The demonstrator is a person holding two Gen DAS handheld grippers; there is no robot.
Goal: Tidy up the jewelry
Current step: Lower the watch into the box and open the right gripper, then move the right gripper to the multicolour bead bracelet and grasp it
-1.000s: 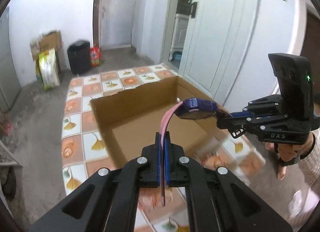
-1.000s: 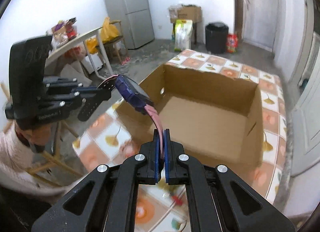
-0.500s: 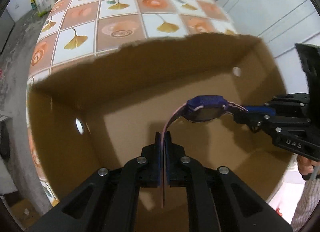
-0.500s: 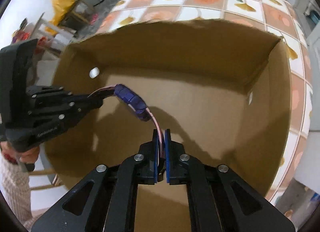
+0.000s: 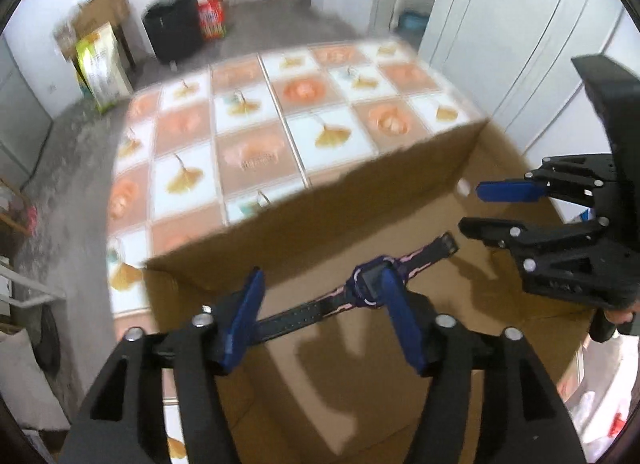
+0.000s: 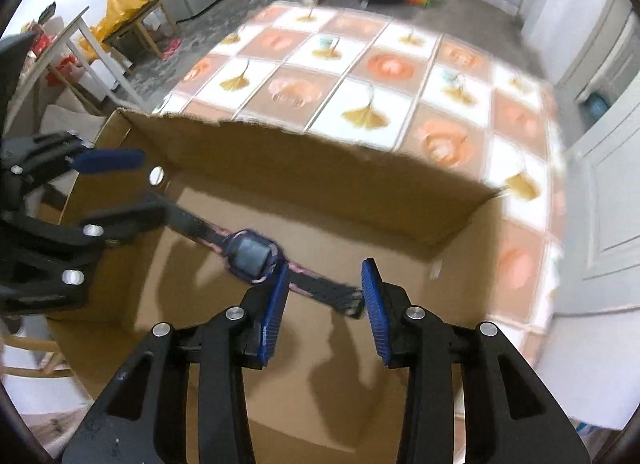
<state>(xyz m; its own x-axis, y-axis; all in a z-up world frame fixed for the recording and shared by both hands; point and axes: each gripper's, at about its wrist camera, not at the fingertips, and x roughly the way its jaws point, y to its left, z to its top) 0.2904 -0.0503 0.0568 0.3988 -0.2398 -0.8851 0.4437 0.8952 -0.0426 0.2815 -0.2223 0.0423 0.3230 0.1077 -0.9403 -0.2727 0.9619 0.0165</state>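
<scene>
A table covered in a cloth of orange and white squares printed with yellow ginkgo leaves (image 5: 256, 152) (image 6: 360, 80) filled the upper half of both wrist views. On it stood an open brown cardboard box (image 5: 360, 200) (image 6: 304, 168) with a ragged top edge and a small round hole in one side wall.

The left gripper (image 5: 320, 324) of black plastic with blue finger pads hung over the near part of the box, its jaws spread wide and gripping nothing. In the right wrist view it showed at the left edge (image 6: 116, 188), equally parted. The right gripper (image 6: 324, 308), of the same build, was likewise released with its pads well apart; the left wrist view showed it at the right (image 5: 476, 208), above the box's far corner.

The purple children's watch with a dark and pink strap (image 5: 372, 284) (image 6: 252, 256) lay stretched out flat on the floor of the box, between the two grippers and free of both. Part of its strap ran behind the blue pads in each view.
</scene>
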